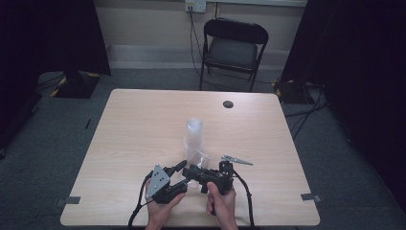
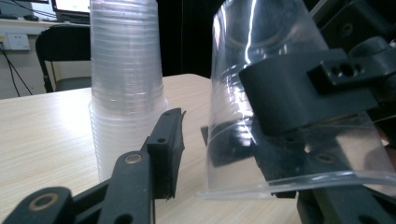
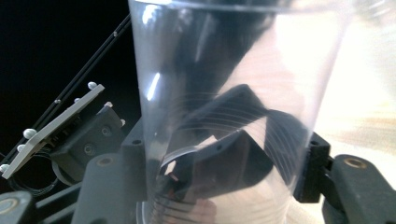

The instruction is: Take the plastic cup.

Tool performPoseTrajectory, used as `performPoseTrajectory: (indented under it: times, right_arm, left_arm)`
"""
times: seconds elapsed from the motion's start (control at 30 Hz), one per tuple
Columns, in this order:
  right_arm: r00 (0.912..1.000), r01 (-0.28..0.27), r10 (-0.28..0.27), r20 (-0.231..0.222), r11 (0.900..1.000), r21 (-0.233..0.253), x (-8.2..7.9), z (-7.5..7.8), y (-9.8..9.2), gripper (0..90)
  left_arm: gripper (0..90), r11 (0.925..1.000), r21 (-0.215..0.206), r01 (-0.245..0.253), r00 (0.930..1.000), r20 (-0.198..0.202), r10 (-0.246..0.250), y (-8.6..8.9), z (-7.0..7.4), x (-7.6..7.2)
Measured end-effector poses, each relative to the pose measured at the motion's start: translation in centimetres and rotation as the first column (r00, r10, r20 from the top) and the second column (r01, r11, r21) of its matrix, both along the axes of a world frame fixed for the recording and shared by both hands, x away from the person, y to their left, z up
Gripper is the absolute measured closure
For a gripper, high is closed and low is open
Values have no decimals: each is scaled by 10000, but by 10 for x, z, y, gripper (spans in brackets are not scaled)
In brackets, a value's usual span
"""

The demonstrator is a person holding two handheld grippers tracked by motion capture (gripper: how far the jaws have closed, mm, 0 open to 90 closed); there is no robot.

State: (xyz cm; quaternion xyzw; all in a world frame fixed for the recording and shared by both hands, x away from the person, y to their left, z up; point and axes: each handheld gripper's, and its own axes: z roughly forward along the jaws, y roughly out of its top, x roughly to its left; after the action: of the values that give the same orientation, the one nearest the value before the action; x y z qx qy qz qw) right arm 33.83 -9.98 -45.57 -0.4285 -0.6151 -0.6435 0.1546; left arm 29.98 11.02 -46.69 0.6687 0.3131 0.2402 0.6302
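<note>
An upside-down stack of clear plastic cups [image 1: 194, 136] stands mid-table and rises at the left of the left gripper view [image 2: 126, 70]. A single clear cup [image 1: 203, 160] sits just in front of it. My right gripper [image 1: 192, 173] is shut on this cup; its two jaws press the cup's walls in the right gripper view [image 3: 219, 163]. From the left gripper view the cup [image 2: 275, 60] is rim down, with a right-gripper jaw clamped on its side. My left gripper [image 1: 182, 176] is open, and one of its fingers [image 2: 163, 149] stands a small gap left of the cup.
The wooden table [image 1: 143, 124] has a dark round hole [image 1: 228, 104] near its far edge. A black folding chair [image 1: 234, 48] stands beyond it. Both hands are near the front edge. Grey carpet surrounds the table.
</note>
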Motion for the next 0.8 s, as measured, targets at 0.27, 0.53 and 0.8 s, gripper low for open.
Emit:
performPoseTrajectory:
  times: [0.27, 0.53, 0.8]
  right_arm:
    - [9999, 133, -136, -62, 9991, -402, 0, -1, 0, 236]
    - [9983, 548, -532, 242, 9957, -740, -1, -2, -1, 141]
    - [9968, 687, -651, 470, 9944, -804, -2, 1, -6, 140]
  left_arm:
    - [739, 9999, -47, 123, 9998, 129, -122, 1, 0, 0]
    - [777, 9995, -139, 290, 9996, 78, -289, 4, -1, 0]
    - [833, 9989, -134, 452, 9990, 0, -452, 5, -2, 1]
